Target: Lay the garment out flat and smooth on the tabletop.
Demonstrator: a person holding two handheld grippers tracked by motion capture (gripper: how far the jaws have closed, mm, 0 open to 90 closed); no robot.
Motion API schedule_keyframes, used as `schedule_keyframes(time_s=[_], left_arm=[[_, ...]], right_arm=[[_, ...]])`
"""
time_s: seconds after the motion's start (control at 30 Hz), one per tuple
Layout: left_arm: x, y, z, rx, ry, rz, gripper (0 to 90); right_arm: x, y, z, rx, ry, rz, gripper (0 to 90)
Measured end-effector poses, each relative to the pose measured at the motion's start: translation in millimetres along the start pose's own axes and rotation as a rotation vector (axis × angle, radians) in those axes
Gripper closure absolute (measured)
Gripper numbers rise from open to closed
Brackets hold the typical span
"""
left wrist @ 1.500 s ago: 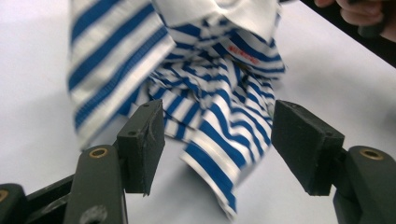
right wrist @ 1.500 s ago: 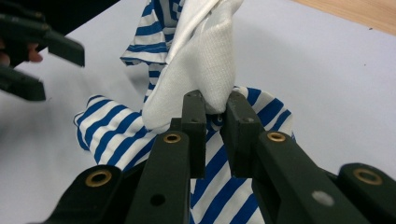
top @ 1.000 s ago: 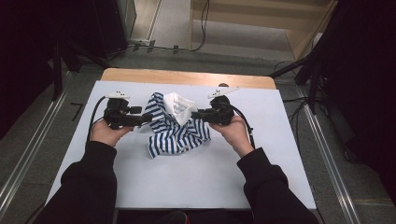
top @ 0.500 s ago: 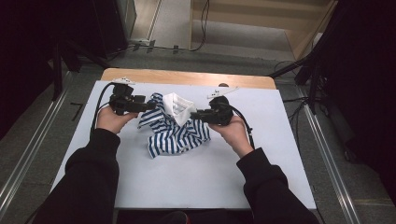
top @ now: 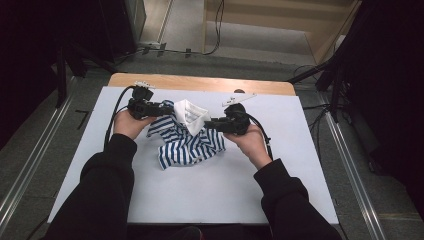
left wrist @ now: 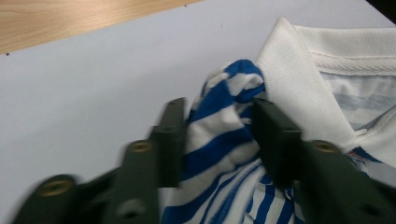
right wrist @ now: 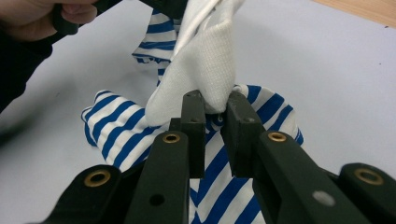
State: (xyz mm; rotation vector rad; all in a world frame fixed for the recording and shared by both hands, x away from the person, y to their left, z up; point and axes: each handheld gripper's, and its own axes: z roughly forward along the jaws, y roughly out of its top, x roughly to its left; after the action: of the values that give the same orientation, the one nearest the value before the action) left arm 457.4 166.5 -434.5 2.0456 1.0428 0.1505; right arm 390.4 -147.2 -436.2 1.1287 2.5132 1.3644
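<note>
From the high view, a blue-and-white striped shirt [top: 187, 140] lies bunched in a crumpled heap in the middle of the pale matte surface [top: 210, 195], its white ribbed collar [top: 191, 112] turned up at the far end, and a strip of bare wood [top: 200, 83] runs along the surface's far edge. The left gripper [top: 162, 107] comes in at the collar's left side, the right gripper [top: 207, 121] at its right, each in a black-sleeved hand with a black cable looping away behind it. Now the left gripper view: the two black jaws straddle a puffed fold of the shirt [left wrist: 219, 135] just beside the collar [left wrist: 299, 84]; they have just been closing on it, and the soft striped cloth bulges up between them with both pads pressed into its sides. The collar here shows a fine ribbed knit with a stitched seam, stiff and flat against the limp body fabric. Over to the right gripper view: the jaws stand close together, clenched on a corner of the white collar [right wrist: 205, 79], whose waffle-like knit rises in a taut peak above them. Behind it the striped cloth [right wrist: 121, 130] spills in loose rolls on the surface, and the other hand [right wrist: 42, 18] grips its tool at the top left.
</note>
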Motion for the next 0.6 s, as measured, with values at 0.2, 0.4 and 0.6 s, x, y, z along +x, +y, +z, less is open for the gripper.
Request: schedule_keyframes(time_s=[0.2,0.4,0.6], left_arm=[[-4.7,-1.2,-18.3,-0.049,-0.049,-0.002,85.1],[-22.1,1.6,-39.2,-0.062,-0.083,0.043,85.7],[-41.0,1.0,-57.7,-0.088,-0.13,0.072,85.7]], right_arm=[[-1.7,2.9,-14.5,-0.034,-0.022,-0.006,77.6],[2.0,5.7,-34.1,-0.054,-0.057,-0.024,77.6],[5.3,5.9,-54.7,-0.085,-0.087,-0.026,77.6]])
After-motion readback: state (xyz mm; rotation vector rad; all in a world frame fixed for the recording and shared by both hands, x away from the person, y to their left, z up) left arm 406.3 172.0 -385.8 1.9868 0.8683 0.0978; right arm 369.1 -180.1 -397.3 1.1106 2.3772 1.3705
